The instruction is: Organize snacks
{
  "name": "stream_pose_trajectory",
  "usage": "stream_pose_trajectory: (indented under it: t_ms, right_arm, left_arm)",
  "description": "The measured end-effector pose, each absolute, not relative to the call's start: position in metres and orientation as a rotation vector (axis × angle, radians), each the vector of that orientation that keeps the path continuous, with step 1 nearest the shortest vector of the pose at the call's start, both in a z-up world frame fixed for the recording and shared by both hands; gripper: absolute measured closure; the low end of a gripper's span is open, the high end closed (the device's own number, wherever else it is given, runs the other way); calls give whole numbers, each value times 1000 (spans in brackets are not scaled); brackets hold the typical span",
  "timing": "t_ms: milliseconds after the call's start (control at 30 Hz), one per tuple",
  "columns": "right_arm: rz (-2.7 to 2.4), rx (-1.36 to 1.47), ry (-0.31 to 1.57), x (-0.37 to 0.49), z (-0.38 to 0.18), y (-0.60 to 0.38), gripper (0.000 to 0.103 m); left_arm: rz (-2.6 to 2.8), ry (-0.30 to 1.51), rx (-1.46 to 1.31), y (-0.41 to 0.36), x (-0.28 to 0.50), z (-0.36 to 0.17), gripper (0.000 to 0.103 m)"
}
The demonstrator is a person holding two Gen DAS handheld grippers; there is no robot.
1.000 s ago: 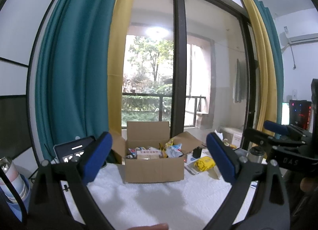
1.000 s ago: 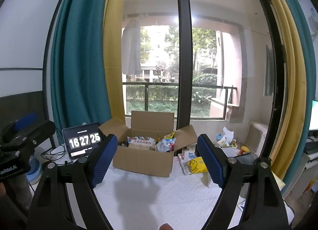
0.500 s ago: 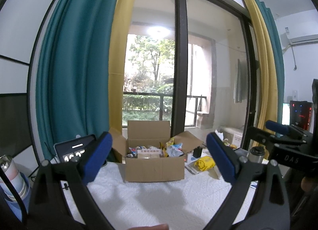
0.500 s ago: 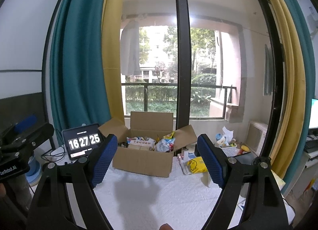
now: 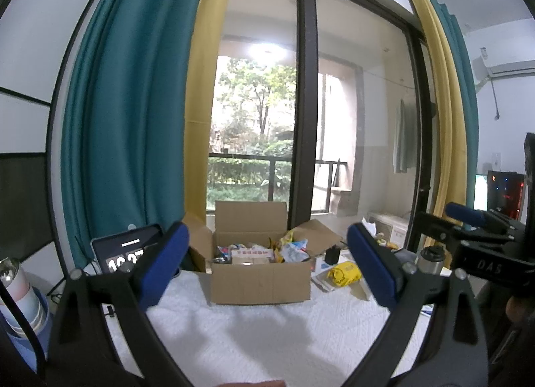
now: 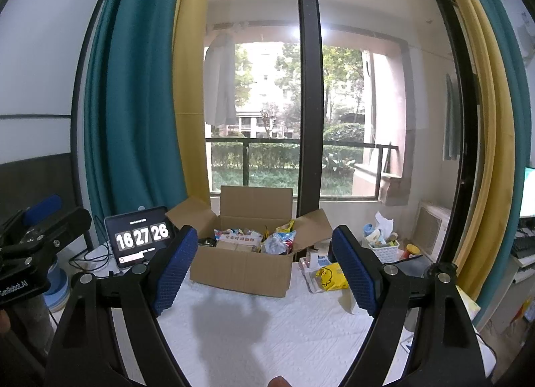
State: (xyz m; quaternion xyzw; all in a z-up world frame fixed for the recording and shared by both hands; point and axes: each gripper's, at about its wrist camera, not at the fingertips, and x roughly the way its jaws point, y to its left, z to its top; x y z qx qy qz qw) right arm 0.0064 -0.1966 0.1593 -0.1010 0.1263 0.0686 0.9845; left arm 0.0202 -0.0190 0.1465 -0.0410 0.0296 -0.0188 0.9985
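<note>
Behind our white-covered surface (image 6: 267, 337) stands a balcony window. We hold the left gripper (image 5: 267, 270) and right gripper (image 6: 264, 266) wide apart and empty, both aimed at the open cardboard box (image 6: 240, 270) of snacks (image 6: 277, 243) straight ahead at the far edge, roughly equally near.

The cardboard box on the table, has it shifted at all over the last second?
No. The cardboard box sits in the same spot against the dark window post behind it and beside the clock tablet.
</note>
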Motion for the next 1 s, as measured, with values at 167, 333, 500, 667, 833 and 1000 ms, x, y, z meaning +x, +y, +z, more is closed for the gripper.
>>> stream_pose_trajectory:
  t_ms: [167, 333, 500, 667, 833, 1000]
  right_arm:
    - [140, -206, 253, 7, 159, -197, 18]
    - [140, -207, 254, 8, 158, -194, 18]
    - [140, -207, 254, 8, 158, -194, 18]
    - [140, -208, 252, 8, 159, -194, 18]
    - [140, -207, 257, 9, 159, -193, 18]
    - [145, -204, 266, 11, 158, -195, 18]
  left_arm:
    - [-31, 63, -84, -19, 19, 146, 6]
    - [-24, 61, -92, -18, 18, 147, 6]
    - [-23, 61, -91, -18, 18, 147, 6]
    - [-28, 64, -86, -19, 19, 146, 6]
    - [-38, 68, -76, -19, 22, 146, 6]
    - [-49, 73, -39, -22, 33, 146, 6]
